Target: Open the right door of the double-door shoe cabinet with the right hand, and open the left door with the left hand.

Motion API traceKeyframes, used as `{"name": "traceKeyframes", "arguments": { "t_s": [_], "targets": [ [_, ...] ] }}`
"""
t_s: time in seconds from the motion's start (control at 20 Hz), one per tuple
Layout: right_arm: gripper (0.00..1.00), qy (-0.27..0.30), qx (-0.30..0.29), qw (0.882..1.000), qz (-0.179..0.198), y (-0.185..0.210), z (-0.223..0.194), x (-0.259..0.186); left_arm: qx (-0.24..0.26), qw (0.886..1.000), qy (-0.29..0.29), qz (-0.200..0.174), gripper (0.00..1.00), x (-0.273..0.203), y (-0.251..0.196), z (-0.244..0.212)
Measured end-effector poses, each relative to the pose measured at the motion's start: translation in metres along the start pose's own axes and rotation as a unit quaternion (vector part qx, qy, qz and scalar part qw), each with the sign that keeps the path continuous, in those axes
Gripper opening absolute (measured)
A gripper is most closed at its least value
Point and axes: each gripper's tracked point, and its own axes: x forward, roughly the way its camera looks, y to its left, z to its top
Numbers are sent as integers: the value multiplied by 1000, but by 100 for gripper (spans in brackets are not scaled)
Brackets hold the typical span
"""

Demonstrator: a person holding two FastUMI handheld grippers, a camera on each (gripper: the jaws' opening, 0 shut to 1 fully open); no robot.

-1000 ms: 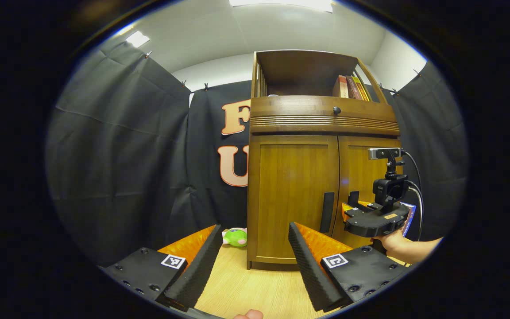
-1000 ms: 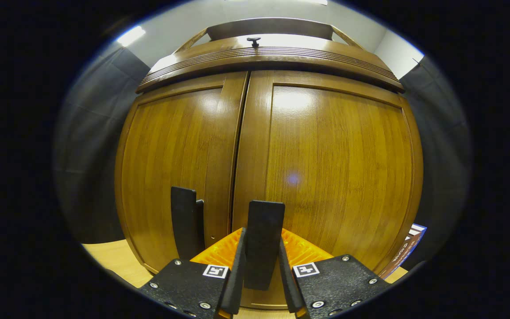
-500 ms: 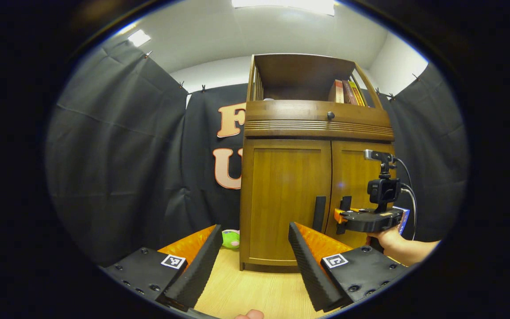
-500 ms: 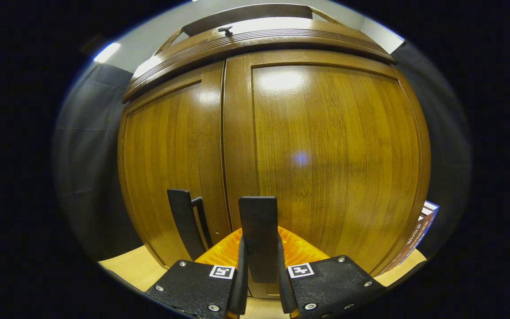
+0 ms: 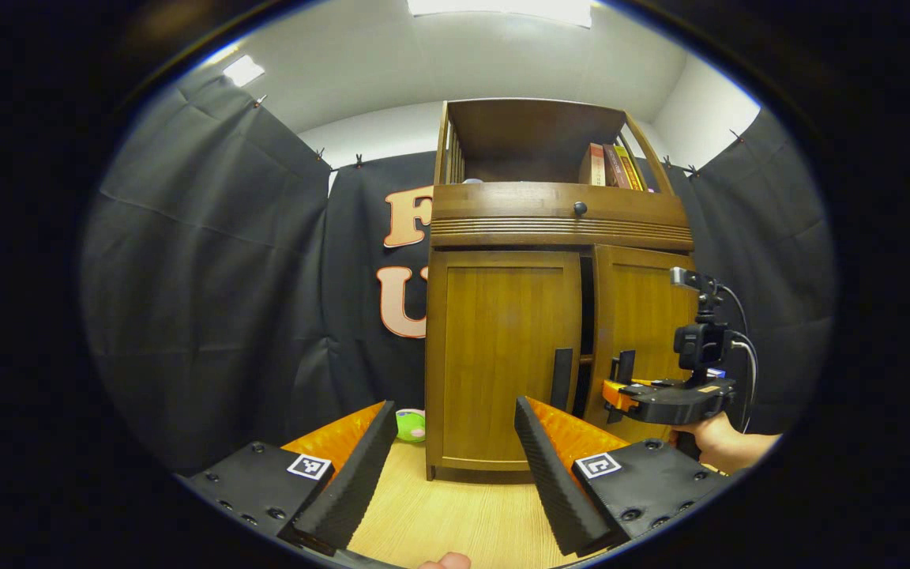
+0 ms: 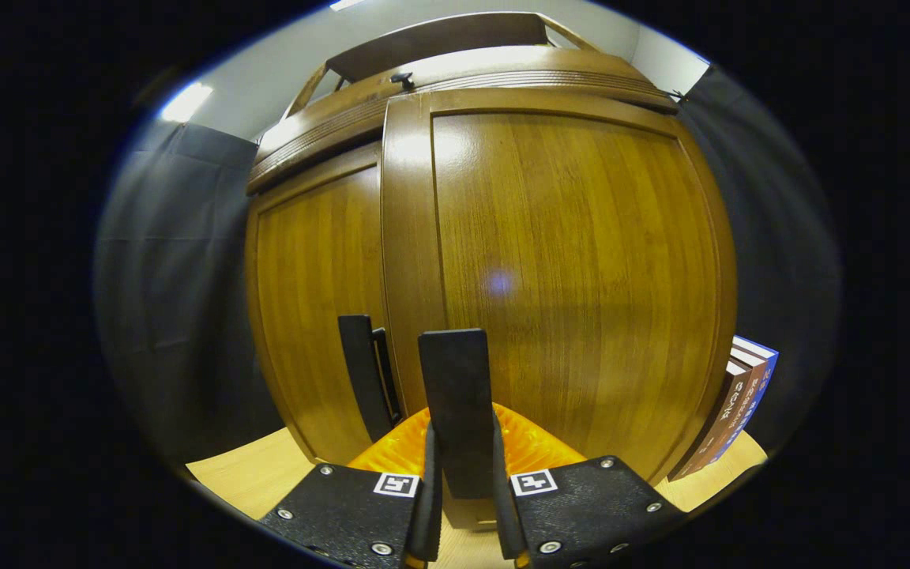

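The brown wooden shoe cabinet (image 5: 558, 225) stands ahead in the left gripper view. Its left door (image 5: 502, 348) is closed, with a dark upright handle (image 5: 562, 379). The right door (image 5: 641, 316) stands slightly ajar, a dark gap showing between the doors. My right gripper (image 5: 621, 387) clamps that door's handle. In the right gripper view my right gripper (image 6: 461, 431) is shut on the right door's handle (image 6: 453, 371), and the right door (image 6: 573, 269) stands out ahead of the left door (image 6: 313, 292). My left gripper (image 5: 453, 419) is open and empty, well short of the cabinet.
Books (image 5: 609, 166) stand on the cabinet's open top shelf, above a drawer with a knob (image 5: 580, 209). A green toy (image 5: 410, 425) lies on the wooden floor (image 5: 455, 514) left of the cabinet. More books (image 6: 739, 395) lean at its right side. Black cloth surrounds the booth.
The right door has swung outward a little with my right gripper shut on its handle, and a gap has opened between the doors. My left gripper has stayed open, back from the cabinet.
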Motion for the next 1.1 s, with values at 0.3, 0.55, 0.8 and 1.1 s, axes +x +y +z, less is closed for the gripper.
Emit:
{"name": "traceKeyframes", "arguments": {
  "t_s": [0.3,0.55,0.8,1.1],
  "targets": [
    [28,8,6,1000,10,-7,-3,-39,4,1000,4,0,95,-3,-1,-1],
    [28,4,1,1000,15,-18,-1,-76,4,1000,6,-12,97,-2,-14,-3],
    [28,3,-2,1000,1,-35,-2,-105,4,999,9,-35,96,-3,-34,-6],
    [28,9,-12,1000,-13,-57,-3,-134,1,998,10,-56,97,-4,-56,-8]
  ]
}}
